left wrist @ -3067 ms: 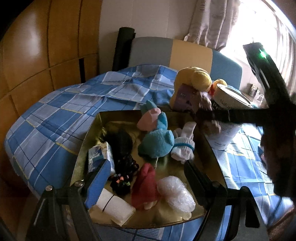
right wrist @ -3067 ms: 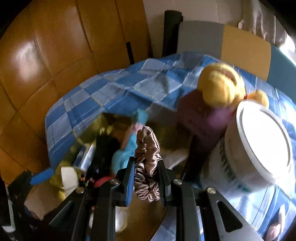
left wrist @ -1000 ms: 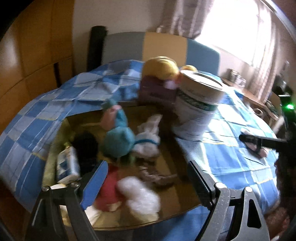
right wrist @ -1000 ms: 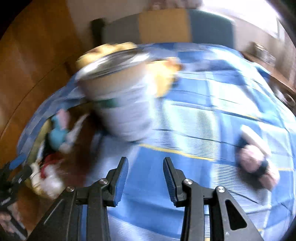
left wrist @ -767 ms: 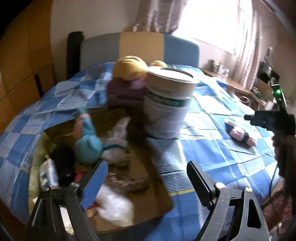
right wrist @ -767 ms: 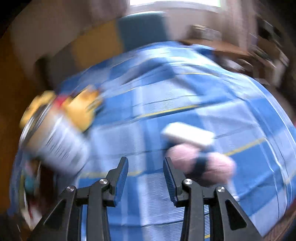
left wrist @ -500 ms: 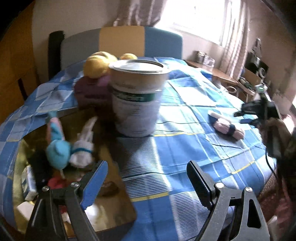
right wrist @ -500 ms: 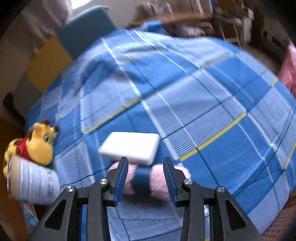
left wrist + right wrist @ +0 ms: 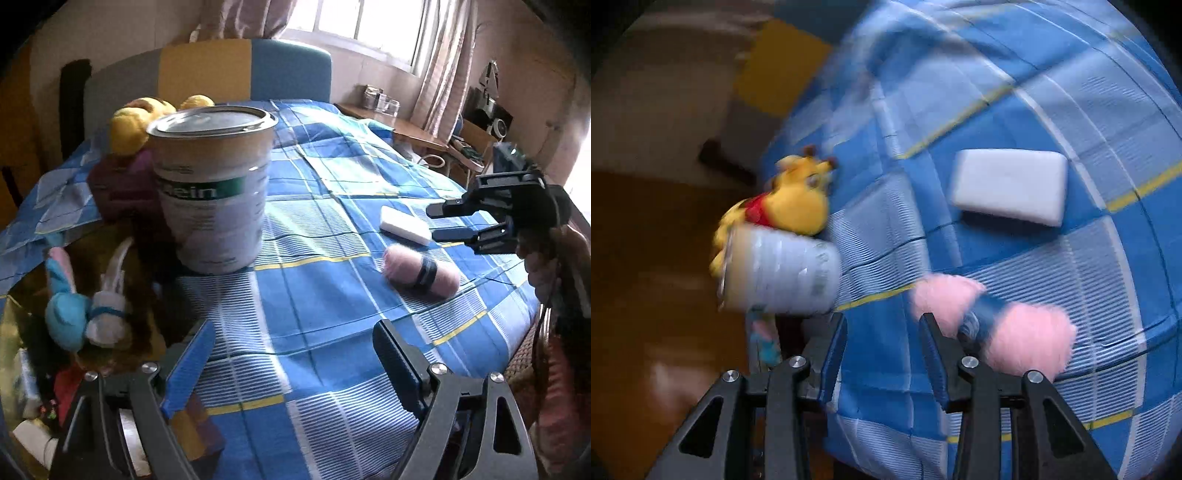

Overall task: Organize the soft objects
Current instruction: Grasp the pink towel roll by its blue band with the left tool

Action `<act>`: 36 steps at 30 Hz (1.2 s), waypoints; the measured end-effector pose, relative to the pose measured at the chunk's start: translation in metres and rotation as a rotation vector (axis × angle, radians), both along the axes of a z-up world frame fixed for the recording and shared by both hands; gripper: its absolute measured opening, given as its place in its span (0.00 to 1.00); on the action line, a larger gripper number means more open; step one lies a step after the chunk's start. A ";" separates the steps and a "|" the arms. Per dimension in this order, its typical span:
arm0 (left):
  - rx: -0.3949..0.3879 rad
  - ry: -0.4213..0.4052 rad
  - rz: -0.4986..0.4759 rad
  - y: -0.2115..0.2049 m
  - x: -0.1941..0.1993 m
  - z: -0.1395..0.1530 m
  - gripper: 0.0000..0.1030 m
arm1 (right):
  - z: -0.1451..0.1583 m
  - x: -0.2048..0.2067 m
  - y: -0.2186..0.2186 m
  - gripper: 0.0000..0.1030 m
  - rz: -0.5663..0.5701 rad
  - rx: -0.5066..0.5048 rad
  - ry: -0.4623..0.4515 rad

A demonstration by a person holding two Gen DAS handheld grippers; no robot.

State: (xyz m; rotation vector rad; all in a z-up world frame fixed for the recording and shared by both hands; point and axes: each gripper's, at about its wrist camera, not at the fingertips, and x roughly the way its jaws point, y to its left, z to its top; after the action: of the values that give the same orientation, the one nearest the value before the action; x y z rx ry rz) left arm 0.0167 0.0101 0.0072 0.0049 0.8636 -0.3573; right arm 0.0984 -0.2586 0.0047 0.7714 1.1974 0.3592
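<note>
On the blue checked bedspread (image 9: 314, 295) I see the pink fluffy roll (image 9: 993, 328), a fuzzy bundle cinched at its middle by a dark blue band, lying just in front of a flat white sponge block (image 9: 1010, 186). To the left stands a tall metal can (image 9: 214, 188) with a sealed lid, a yellow plush toy (image 9: 798, 199) behind it. Beside the can a gold tray (image 9: 14, 317) holds a blue plush (image 9: 64, 321), a white bunny-eared toy (image 9: 109, 314) and other small items I can't make out. My right gripper (image 9: 882, 347) has its jaws parted a little, having just opened slightly, with nothing between them; the roll sits just beyond its right finger. My left gripper (image 9: 291, 354) is spread wide and empty above the bedspread.
</note>
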 end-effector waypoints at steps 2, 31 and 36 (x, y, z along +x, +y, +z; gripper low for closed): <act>-0.011 0.012 -0.019 -0.007 0.003 0.000 0.85 | 0.011 -0.002 0.005 0.40 -0.009 -0.069 -0.050; 0.534 -0.304 -0.921 -0.227 0.039 -0.064 0.83 | -0.005 -0.011 -0.104 0.40 -0.412 -0.165 -0.119; 0.549 -0.299 -1.008 -0.244 0.049 -0.080 0.83 | -0.011 -0.012 -0.109 0.40 -0.428 -0.131 -0.097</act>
State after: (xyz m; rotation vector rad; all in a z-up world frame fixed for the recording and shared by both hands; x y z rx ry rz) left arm 0.0657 -0.2340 -0.0724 1.0066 0.5812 -1.0157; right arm 0.0869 -0.3671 -0.0060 0.8610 0.9253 -0.0352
